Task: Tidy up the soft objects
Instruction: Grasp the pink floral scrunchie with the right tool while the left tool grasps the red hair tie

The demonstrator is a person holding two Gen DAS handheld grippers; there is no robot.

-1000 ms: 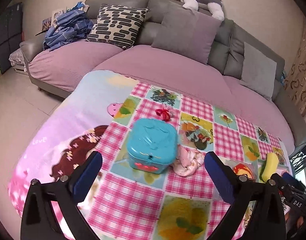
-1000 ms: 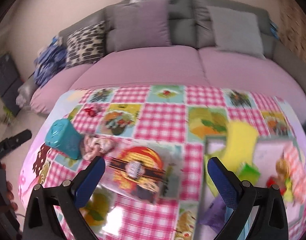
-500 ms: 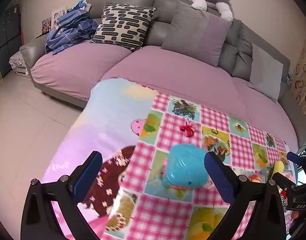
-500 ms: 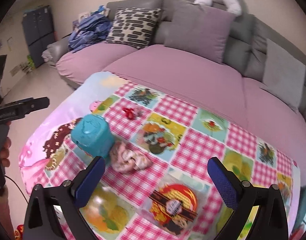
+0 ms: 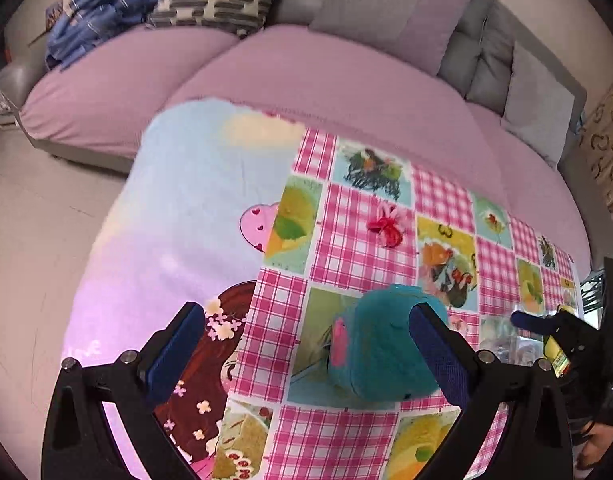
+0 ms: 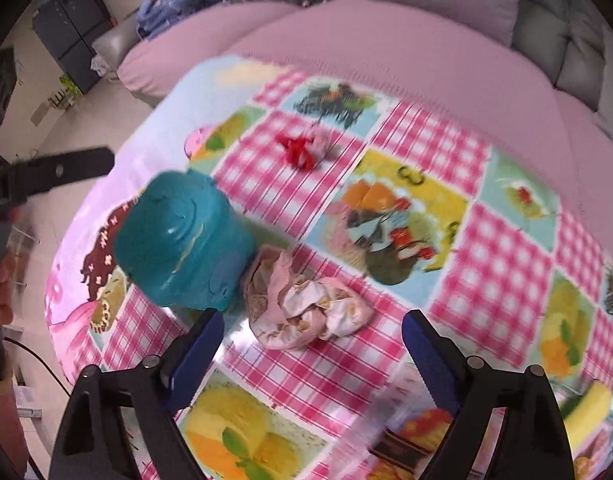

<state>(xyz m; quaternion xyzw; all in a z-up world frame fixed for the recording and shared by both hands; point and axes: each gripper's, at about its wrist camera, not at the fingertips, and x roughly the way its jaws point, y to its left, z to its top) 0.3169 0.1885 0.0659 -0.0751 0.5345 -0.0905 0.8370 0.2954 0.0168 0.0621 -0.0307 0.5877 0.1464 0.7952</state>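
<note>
A teal plastic box [image 5: 380, 346] [image 6: 182, 246] stands on the table with the checked cloth [image 5: 346, 240]. A crumpled pink cloth [image 6: 306, 304] lies against the box's right side. A small red and pink hair tie [image 5: 388, 224] [image 6: 304, 148] lies farther back. My left gripper [image 5: 306, 344] is open and empty, its right finger in front of the box. My right gripper [image 6: 312, 348] is open and empty, just short of the pink cloth. The right gripper also shows at the right edge of the left wrist view [image 5: 546, 322].
A pink and grey sofa [image 5: 306, 80] with cushions curves behind the table. Blue clothes [image 5: 94, 4] are piled on its left end. A yellow object [image 6: 586, 408] and a printed packet [image 6: 402, 440] lie at the table's right front. Tiled floor [image 5: 46, 220] lies to the left.
Both grippers have moved forward and lower over the table. The right gripper has come close to the pink cloth. The left has swung left, with the teal box now by its right finger.
</note>
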